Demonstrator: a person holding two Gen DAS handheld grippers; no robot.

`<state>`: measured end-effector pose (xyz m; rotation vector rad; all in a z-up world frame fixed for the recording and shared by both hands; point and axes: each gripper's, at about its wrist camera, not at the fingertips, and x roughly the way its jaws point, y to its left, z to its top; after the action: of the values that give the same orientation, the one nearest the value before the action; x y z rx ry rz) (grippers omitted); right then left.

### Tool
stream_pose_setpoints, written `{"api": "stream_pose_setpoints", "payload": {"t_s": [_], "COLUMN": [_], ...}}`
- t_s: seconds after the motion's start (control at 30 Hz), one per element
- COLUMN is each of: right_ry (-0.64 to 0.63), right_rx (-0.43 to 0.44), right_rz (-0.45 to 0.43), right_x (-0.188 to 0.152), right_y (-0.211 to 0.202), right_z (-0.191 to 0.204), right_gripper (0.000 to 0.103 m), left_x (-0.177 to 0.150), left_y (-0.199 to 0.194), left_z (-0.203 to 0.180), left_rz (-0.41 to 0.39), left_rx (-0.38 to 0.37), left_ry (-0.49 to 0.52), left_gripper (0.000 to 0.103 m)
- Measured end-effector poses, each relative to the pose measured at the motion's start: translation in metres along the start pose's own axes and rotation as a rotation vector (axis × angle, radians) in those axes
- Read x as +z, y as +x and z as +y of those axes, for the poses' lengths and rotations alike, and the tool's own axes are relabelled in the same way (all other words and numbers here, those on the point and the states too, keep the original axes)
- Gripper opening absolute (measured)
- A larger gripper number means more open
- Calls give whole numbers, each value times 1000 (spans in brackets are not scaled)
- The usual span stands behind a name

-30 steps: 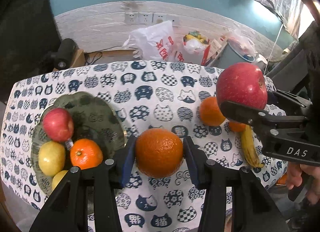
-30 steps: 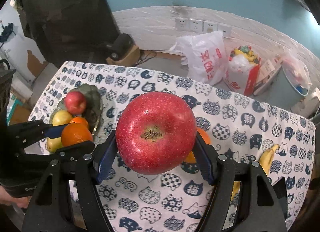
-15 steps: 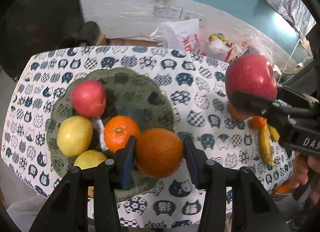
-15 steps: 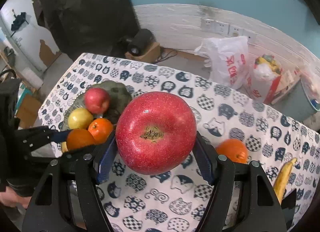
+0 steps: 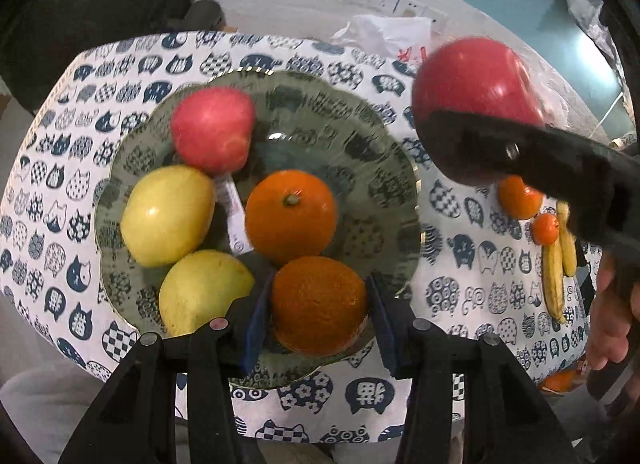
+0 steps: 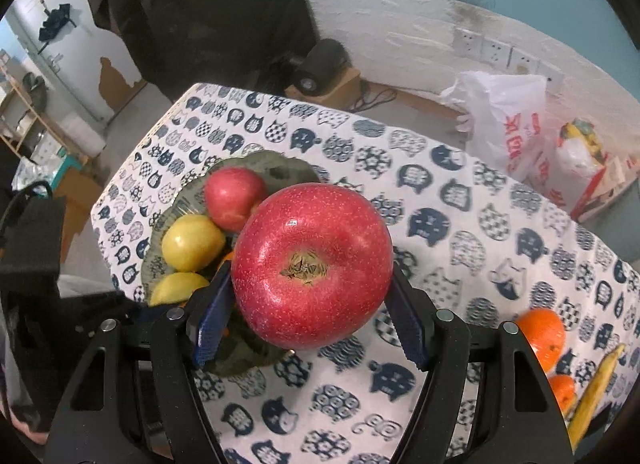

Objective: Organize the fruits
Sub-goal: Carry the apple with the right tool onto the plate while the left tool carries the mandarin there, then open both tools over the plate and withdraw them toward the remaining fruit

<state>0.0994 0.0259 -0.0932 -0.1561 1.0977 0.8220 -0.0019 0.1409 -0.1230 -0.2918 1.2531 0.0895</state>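
A: What is the left gripper (image 5: 318,318) gripping?
B: Its jaws are clamping an orange (image 5: 319,312) over the green plate (image 5: 384,168).
A: The right gripper (image 6: 308,318)?
B: Squeezing a red apple (image 6: 312,266) above the surface (image 6: 460,248), beside the plate.

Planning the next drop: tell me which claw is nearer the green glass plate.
Left. The left claw holds its dark orange right over the green glass plate's near edge; the right claw, holding a large red apple, is off to its side.
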Motion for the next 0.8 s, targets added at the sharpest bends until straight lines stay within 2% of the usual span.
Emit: {"api": "stream_pose_setpoints", "payload": {"t_s": [0.13,0.8], "right_ry": [-6,14], "right_rx": [12,23], "right_rz": [19,101], "right_x": [6,6], "right_y": [17,66], "right_z": [8,2], "right_gripper": [72,73], "left_x": [-3,6], "left_y": [7,11], "left_z": [7,12], "left_rz": [5,0], "left_rx": [-24,-19], "left_ry": [-26,-49], "left_gripper": [48,48]}}
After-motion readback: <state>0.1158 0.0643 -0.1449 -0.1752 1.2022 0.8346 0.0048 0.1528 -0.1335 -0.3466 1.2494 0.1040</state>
